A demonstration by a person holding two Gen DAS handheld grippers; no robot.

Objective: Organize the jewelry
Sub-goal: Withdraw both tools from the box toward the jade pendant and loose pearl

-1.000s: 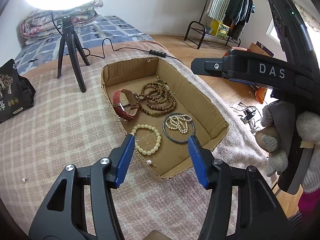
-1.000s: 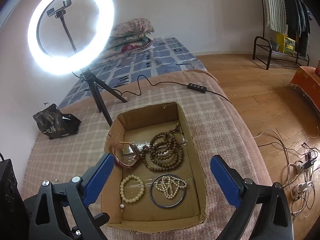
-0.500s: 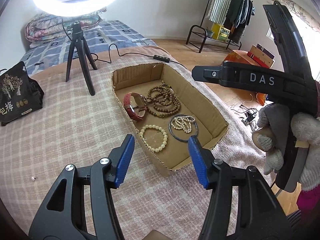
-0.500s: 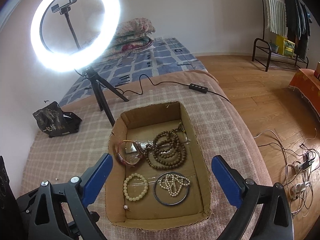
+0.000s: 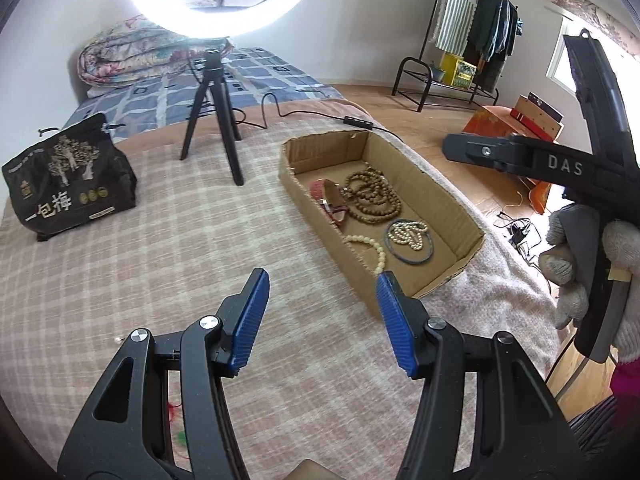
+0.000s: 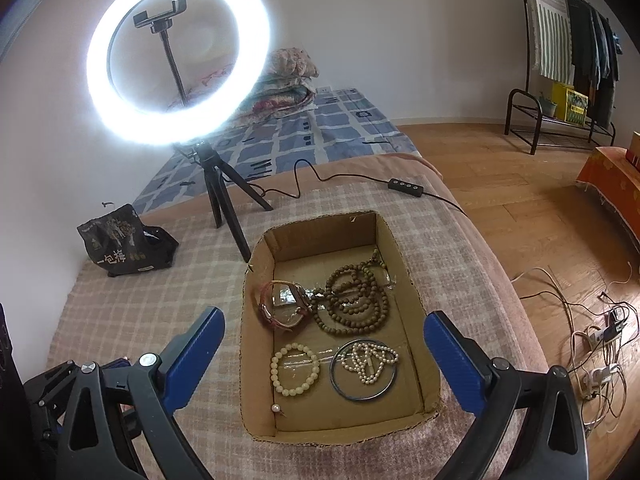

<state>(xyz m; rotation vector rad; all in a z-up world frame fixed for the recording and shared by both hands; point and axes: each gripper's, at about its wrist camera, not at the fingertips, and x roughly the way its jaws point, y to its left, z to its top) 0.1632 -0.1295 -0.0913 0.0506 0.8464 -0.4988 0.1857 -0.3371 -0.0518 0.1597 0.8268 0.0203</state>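
Note:
An open cardboard box (image 6: 320, 226) lies on the checked blanket. In it are a red-strapped watch (image 6: 280, 312), a long brown bead string (image 6: 356, 300), a cream bead bracelet (image 6: 294, 368), a dark bangle (image 6: 362, 399) with a pearl strand (image 6: 372, 360) inside it, and a small pearl earring (image 6: 275, 408). My right gripper (image 6: 324, 316) hangs wide open above the box's near half, holding nothing. My left gripper (image 5: 320, 284) is open and empty over the blanket, left of the box (image 5: 440, 184). A tiny pearl (image 5: 117, 339) lies loose on the blanket at the far left.
A lit ring light (image 6: 180, 52) on a black tripod (image 5: 212, 120) stands behind the box, its cable and remote (image 6: 406, 186) trailing right. A black snack bag (image 5: 72, 184) sits at the back left. A gloved hand (image 5: 580, 272) is at the right. The bed's edge drops to a wooden floor with cables.
The left gripper has drawn back and left from over the box's near corner to over bare blanket. The right gripper pulled back slightly. Both stayed open and empty.

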